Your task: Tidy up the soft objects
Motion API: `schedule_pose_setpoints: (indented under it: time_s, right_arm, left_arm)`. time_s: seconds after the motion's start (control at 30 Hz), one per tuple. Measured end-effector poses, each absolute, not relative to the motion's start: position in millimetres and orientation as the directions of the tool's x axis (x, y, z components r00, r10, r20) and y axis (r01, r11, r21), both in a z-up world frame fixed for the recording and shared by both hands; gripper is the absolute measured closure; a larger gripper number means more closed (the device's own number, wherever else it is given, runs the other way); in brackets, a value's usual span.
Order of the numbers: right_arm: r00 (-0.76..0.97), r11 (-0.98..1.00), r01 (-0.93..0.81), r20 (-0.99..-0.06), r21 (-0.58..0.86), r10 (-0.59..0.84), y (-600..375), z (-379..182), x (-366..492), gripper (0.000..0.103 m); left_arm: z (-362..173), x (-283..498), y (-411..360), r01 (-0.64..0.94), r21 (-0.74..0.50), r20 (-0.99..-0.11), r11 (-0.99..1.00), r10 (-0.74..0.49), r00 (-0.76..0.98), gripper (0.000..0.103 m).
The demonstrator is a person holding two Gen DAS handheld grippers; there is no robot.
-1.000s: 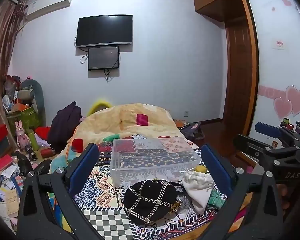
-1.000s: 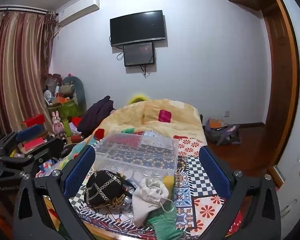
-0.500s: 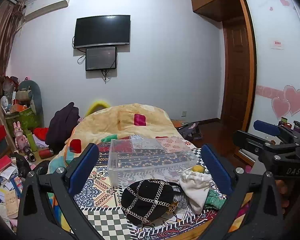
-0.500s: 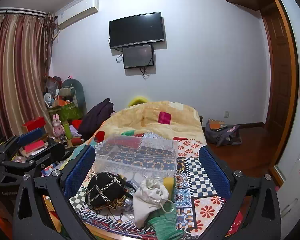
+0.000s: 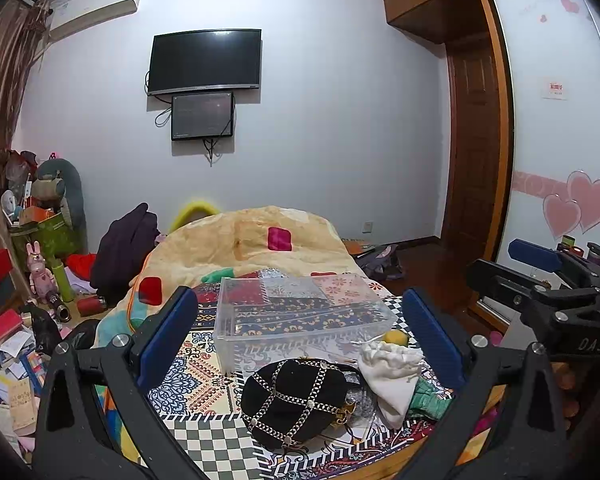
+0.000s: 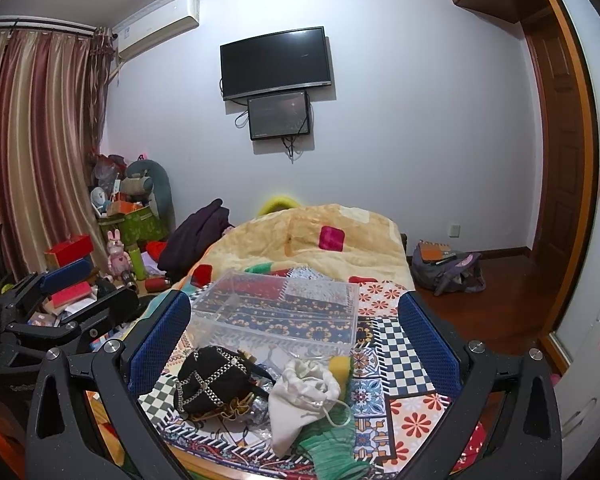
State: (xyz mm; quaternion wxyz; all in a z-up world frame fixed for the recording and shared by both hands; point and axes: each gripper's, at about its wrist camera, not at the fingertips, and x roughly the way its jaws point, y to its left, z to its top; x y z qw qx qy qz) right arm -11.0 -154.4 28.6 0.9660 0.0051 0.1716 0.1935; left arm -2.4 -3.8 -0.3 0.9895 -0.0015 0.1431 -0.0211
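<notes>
A pile of soft things lies at the near edge of the patterned bed cover: a black bag with a chain net [image 5: 296, 400] [image 6: 212, 380], a white drawstring pouch [image 5: 392, 372] [image 6: 304, 396], a yellow sponge [image 5: 395, 337] [image 6: 339, 365] and a green cloth [image 5: 428, 398] [image 6: 332, 444]. An empty clear plastic box [image 5: 300, 312] [image 6: 276, 312] stands just behind them. My left gripper [image 5: 300, 332] is open and empty above the pile. My right gripper [image 6: 292, 332] is open and empty, held to the right of the left one.
A yellow blanket [image 5: 260, 240] is heaped on the far half of the bed. Boxes, toys and papers [image 5: 16, 320] crowd the floor on the left. A backpack [image 6: 448, 272] lies on the wooden floor at the right. A wardrobe [image 5: 556, 120] stands on the right.
Both grippers have shifted slightly, so the room sits a little lower in both views. Nothing on the bed has moved, and both grippers stay open.
</notes>
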Motion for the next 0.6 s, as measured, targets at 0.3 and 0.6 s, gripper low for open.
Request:
schedule_pose_setpoints:
  time_s: [0.3, 0.6]
  right_arm:
    - [0.867, 0.924, -0.375, -0.324, 0.078, 0.379, -155.2, 28.1, -11.1, 0.000]
    - [0.870, 0.924, -0.374, -0.316, 0.079, 0.379, -156.3, 29.0, -12.5, 0.000]
  left_arm:
    - [-1.0, -1.9, -1.1, 0.035, -0.010, -0.284, 0.999, -0.037, 0.958, 0.000]
    - [-1.1, -0.8, -0.7, 0.034, -0.003, -0.284, 0.999, -0.034, 0.958, 0.000]
